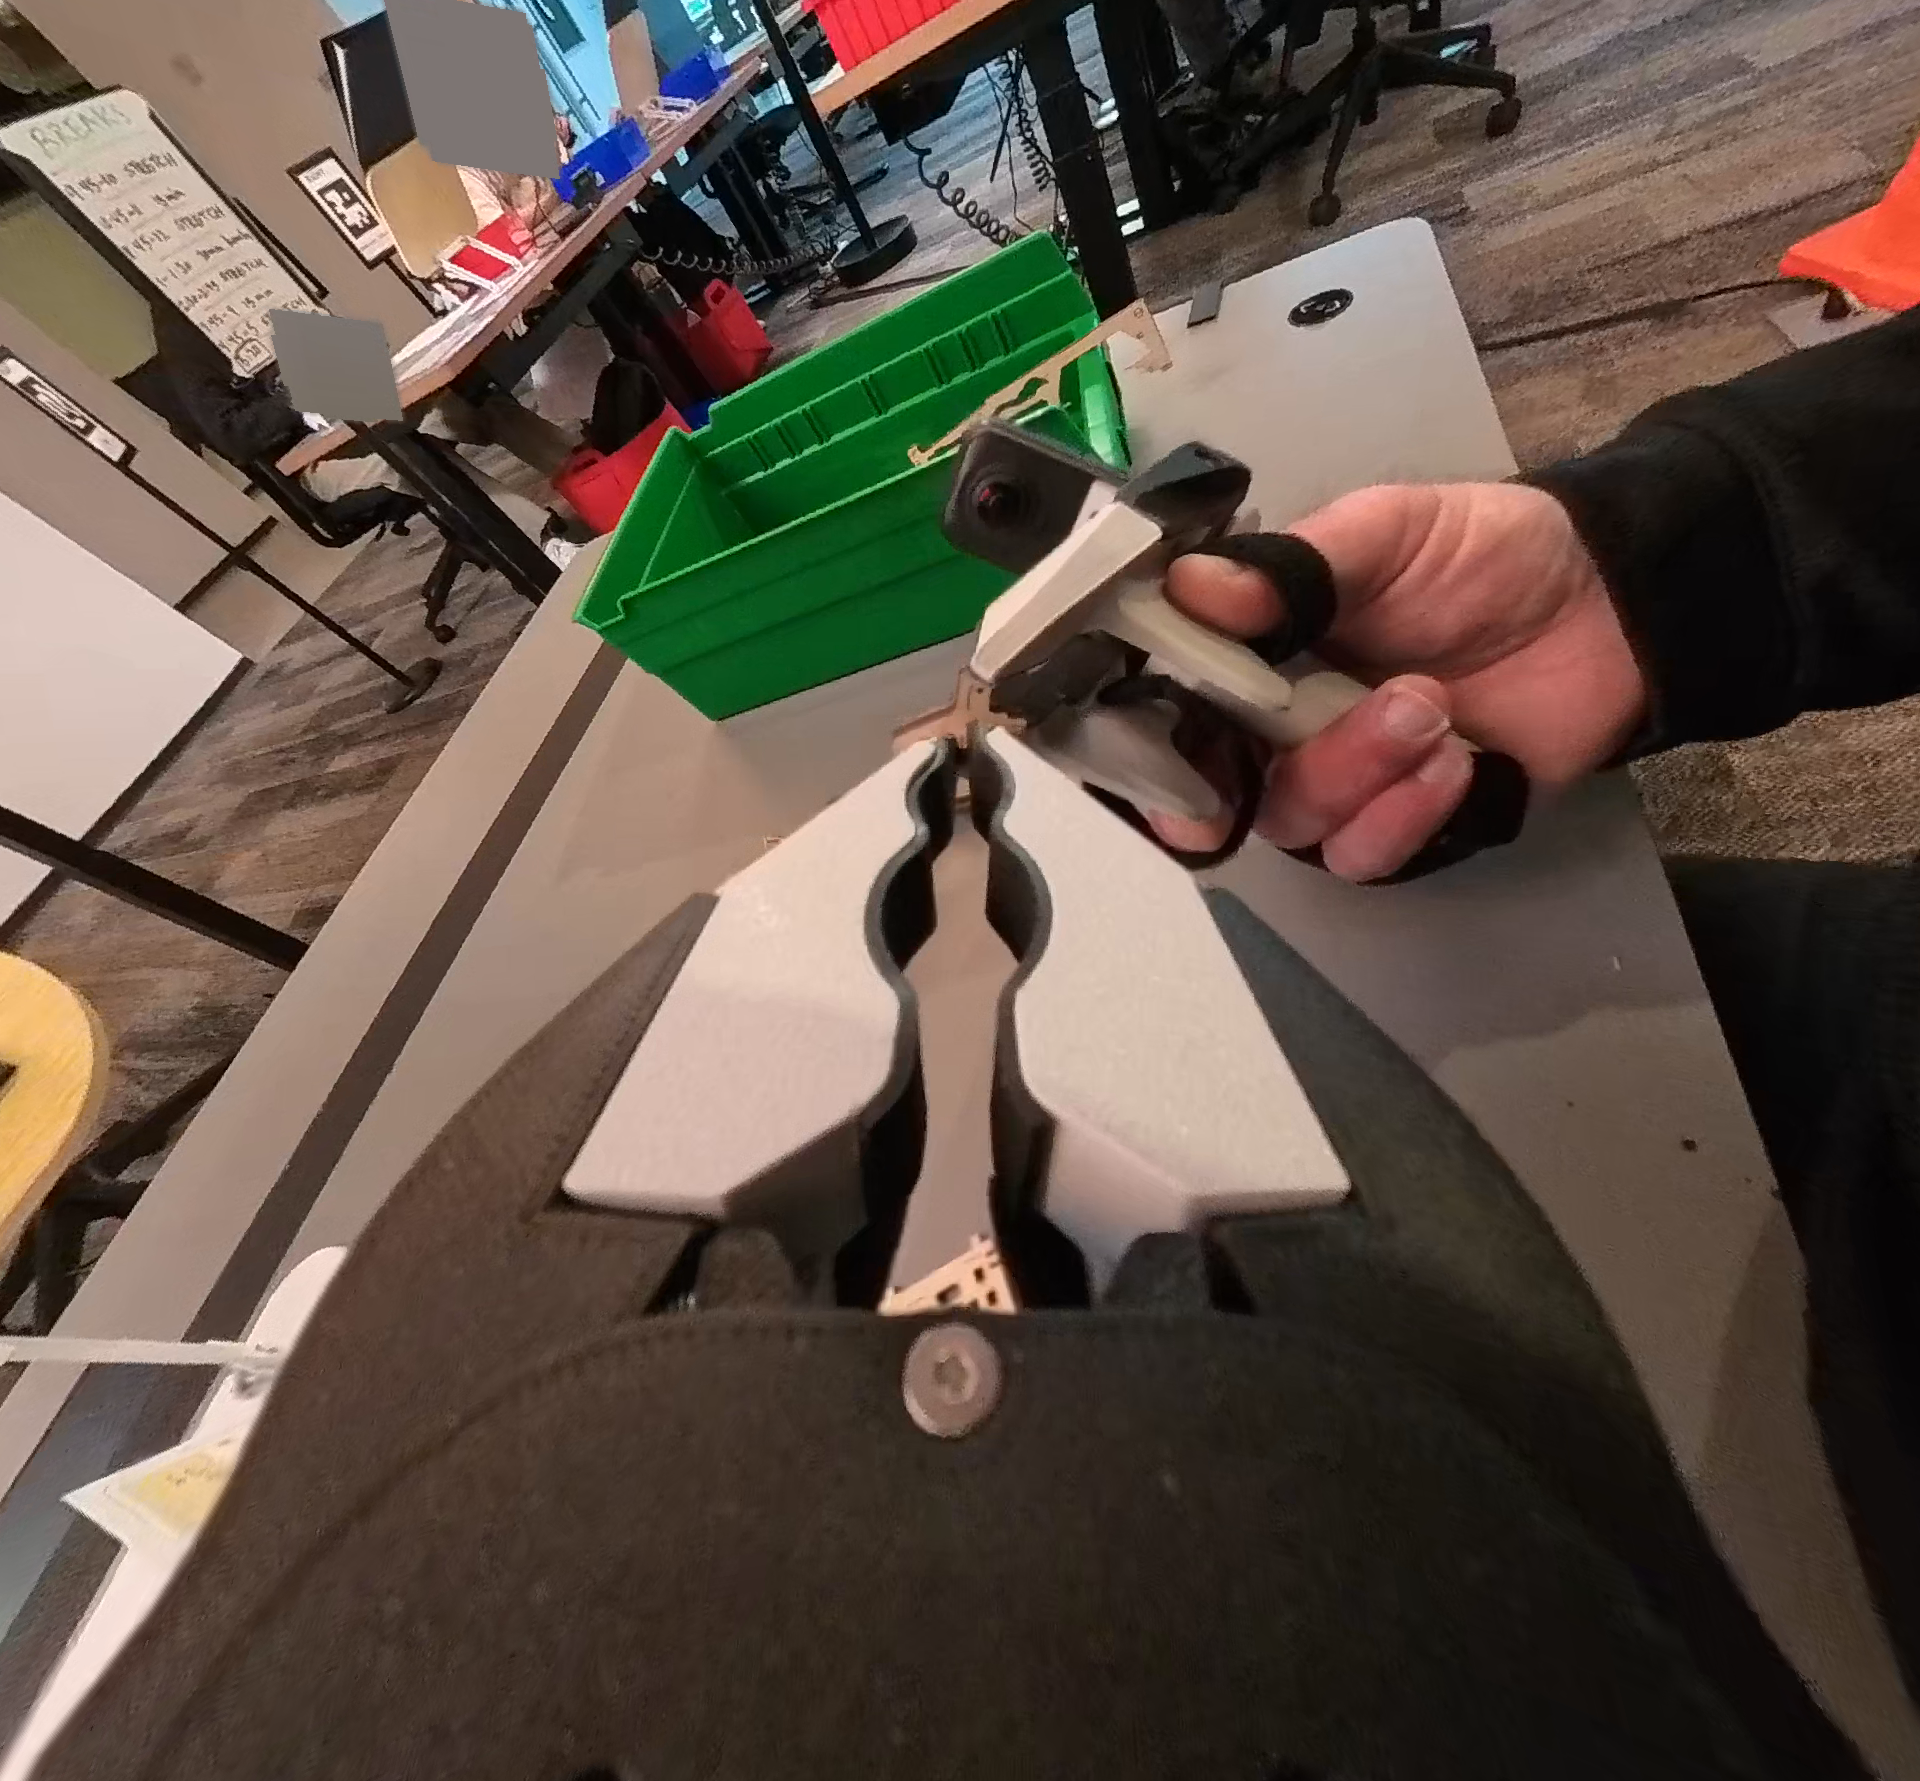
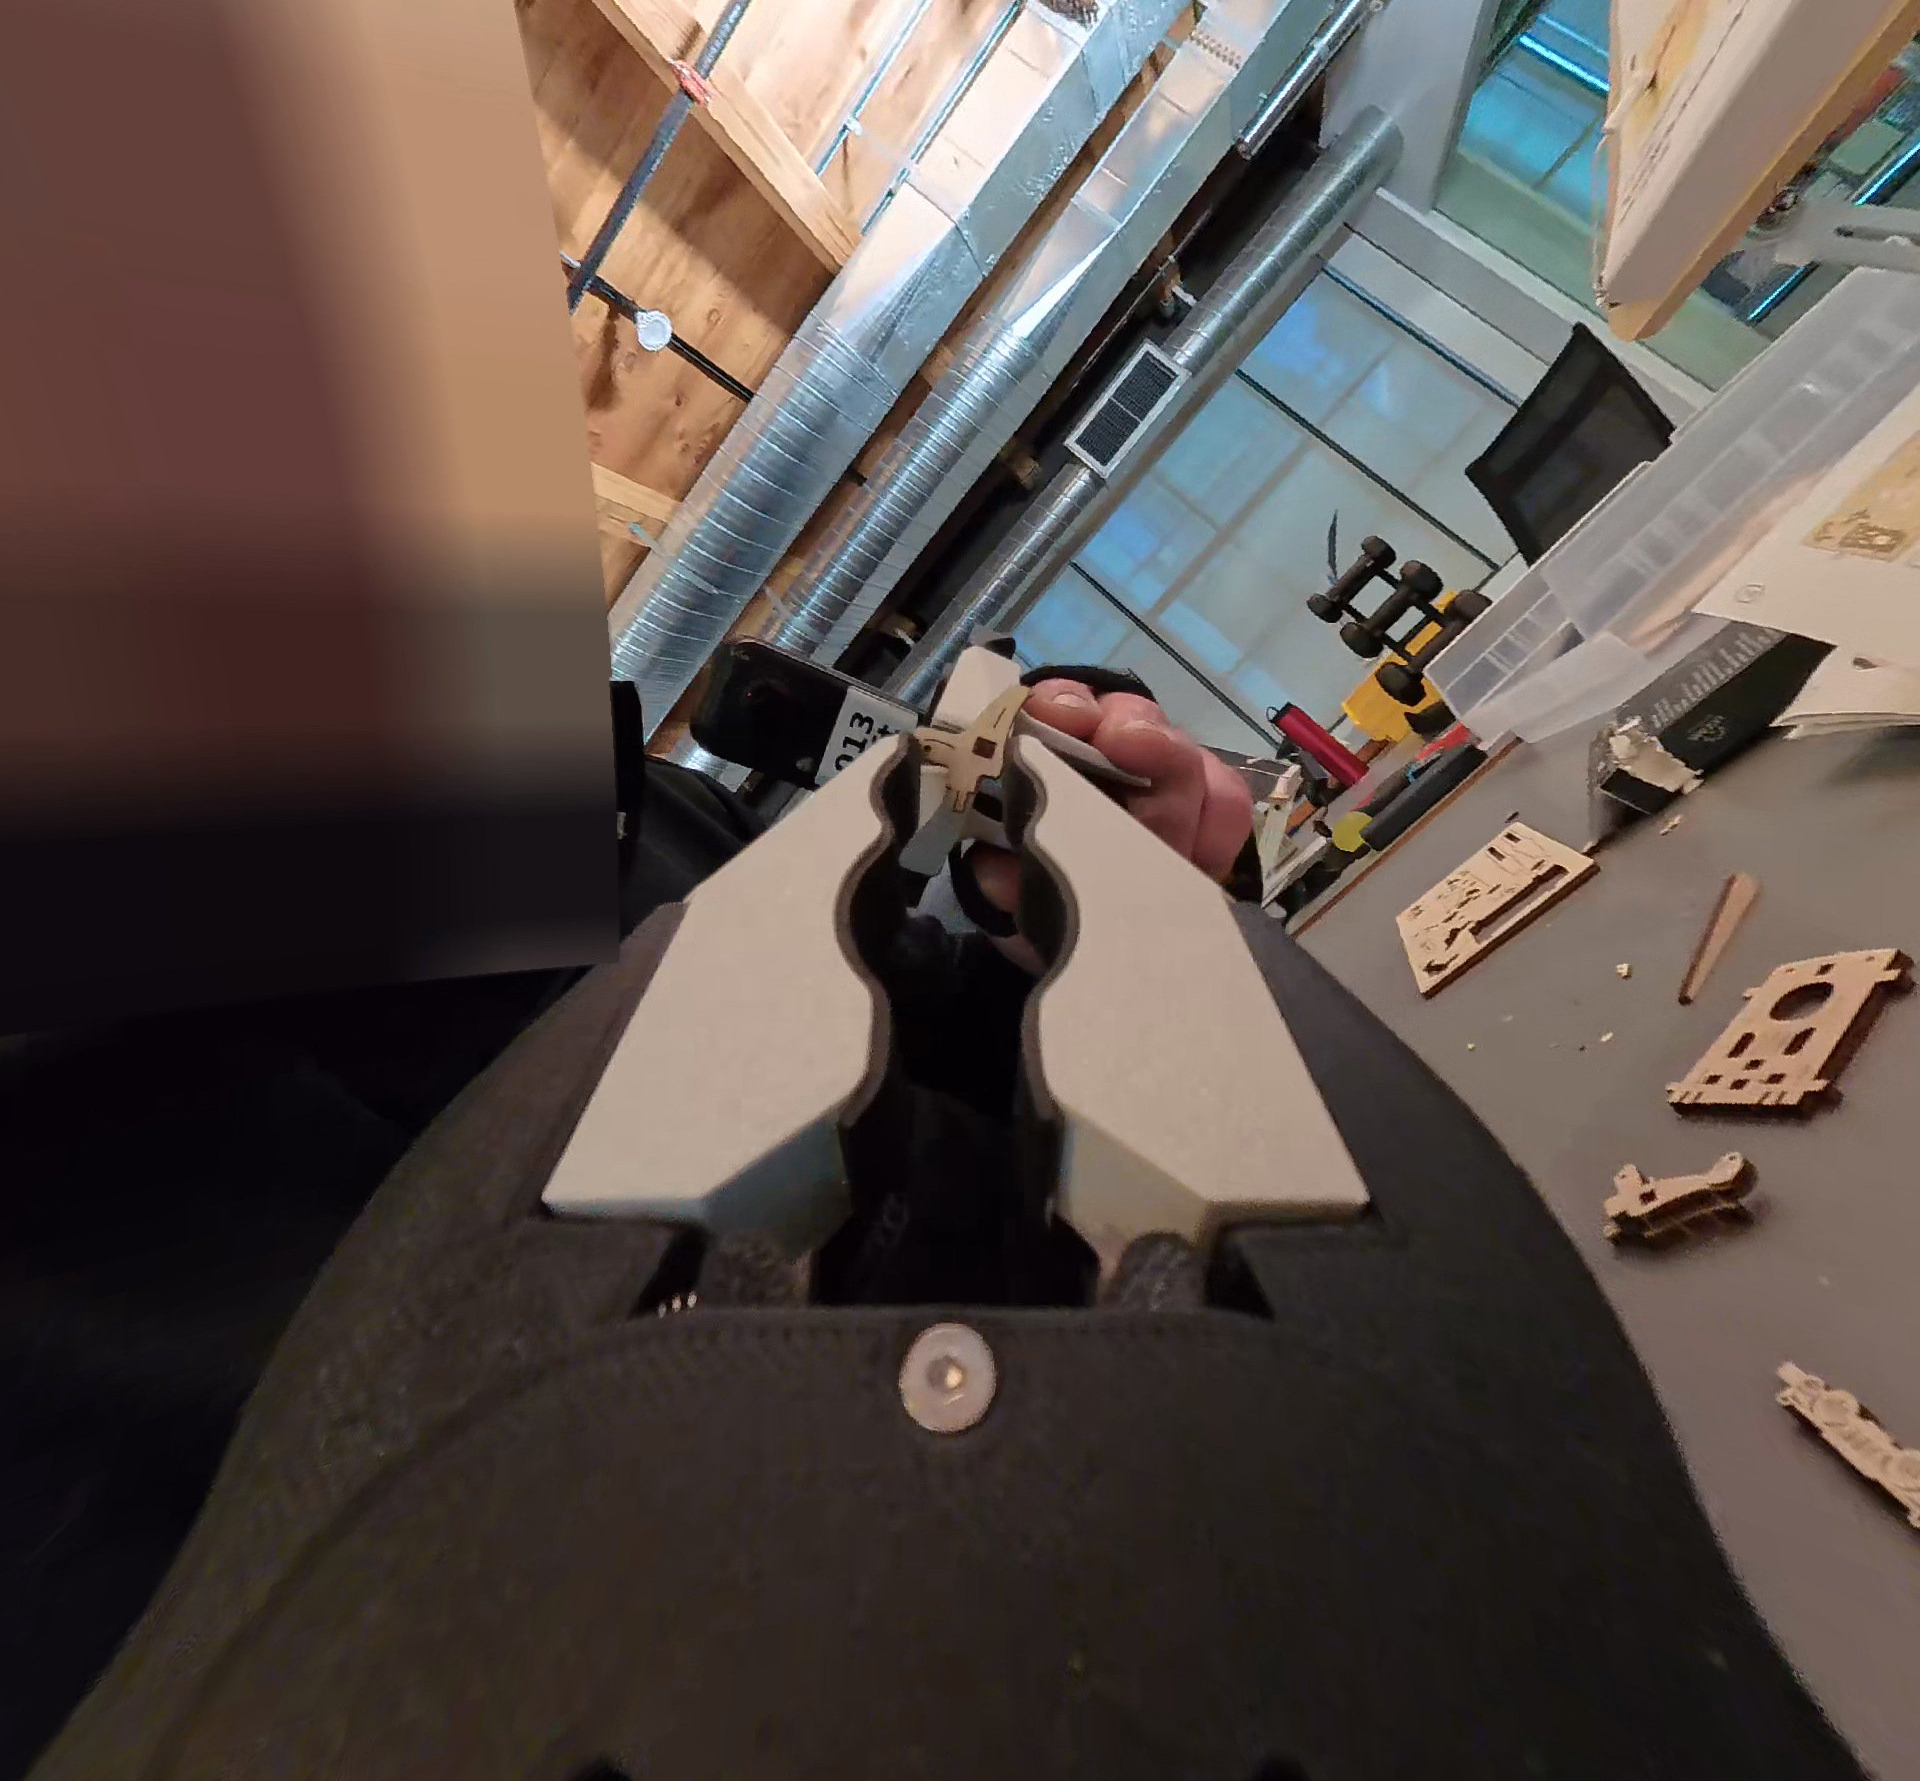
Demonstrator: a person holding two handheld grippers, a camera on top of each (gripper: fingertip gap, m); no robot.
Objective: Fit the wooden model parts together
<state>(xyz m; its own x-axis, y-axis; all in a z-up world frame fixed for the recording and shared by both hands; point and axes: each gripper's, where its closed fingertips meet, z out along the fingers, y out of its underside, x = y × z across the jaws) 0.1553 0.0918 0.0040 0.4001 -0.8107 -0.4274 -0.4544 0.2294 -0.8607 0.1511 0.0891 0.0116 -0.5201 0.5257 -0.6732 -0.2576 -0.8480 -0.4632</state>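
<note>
My left gripper (image 1: 961, 757) is shut on a thin wooden part (image 1: 964, 786) held edge-on between its tips. My right gripper (image 1: 977, 708), held by a hand, meets it tip to tip and grips a small light wooden part (image 1: 930, 729). In the right wrist view my right gripper (image 2: 961, 757) is shut on that small cross-shaped wooden part (image 2: 961, 752), and the left gripper's grey fingers (image 2: 933, 838) sit just behind it. Both grippers are raised above the grey table (image 1: 1455, 1056). How the two parts join is hidden by the fingertips.
A green bin (image 1: 831, 547) stands on the table beyond the grippers, with a flat wooden piece (image 1: 1049, 386) in it. On the table (image 2: 1558, 1316) to the right lie a cut-out wooden sheet (image 2: 1496, 900), a holed plate (image 2: 1787, 1035), a small bracket (image 2: 1678, 1201) and a stick (image 2: 1720, 931). The grippers are tip to tip, or close to it.
</note>
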